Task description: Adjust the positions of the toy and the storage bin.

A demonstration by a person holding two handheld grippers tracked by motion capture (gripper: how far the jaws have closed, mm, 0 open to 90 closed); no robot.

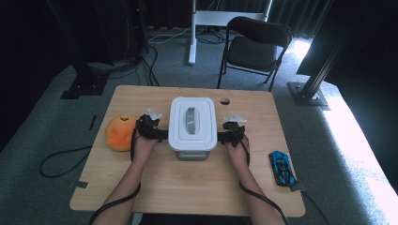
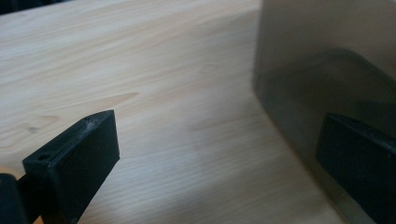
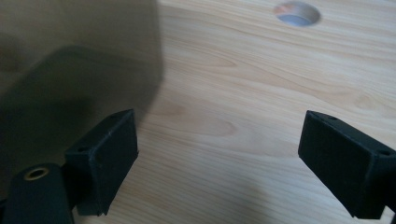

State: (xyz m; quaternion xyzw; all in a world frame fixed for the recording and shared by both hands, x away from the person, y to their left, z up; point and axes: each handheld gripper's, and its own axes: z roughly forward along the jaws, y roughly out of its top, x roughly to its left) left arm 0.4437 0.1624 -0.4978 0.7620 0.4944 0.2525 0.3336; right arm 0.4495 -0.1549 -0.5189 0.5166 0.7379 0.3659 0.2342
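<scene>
High view is looking down on a light wooden surface (image 1: 187,183) where a person is sitting with both forearms reaching in from the bottom edge. A white lidded container (image 1: 192,123) with a grey handle set into its lid is sitting at the middle of the surface, slightly toward the far side. The left gripper (image 1: 157,132) is resting just beside the container's left wall, and the right gripper (image 1: 225,136) is resting just beside its right wall, so the container is lying between the two. An orange plush toy (image 1: 119,133) is sitting near the left edge of the surface, close behind the left hand (image 1: 143,145). A small blue toy car (image 1: 282,168) is lying near the right edge, well apart from the right hand (image 1: 238,152). A black folding chair (image 1: 256,44) is standing on the grey carpet beyond the surface.

Left gripper view is showing the left gripper (image 2: 224,154) with its jaws spread wide, one jaw lying against the container's translucent grey wall (image 2: 327,70), nothing clamped between them. Right gripper view is showing the right gripper (image 3: 219,154) also spread wide over bare wood, the container wall (image 3: 79,56) just beside one jaw, and a round cable hole (image 3: 297,12) farther off.
</scene>
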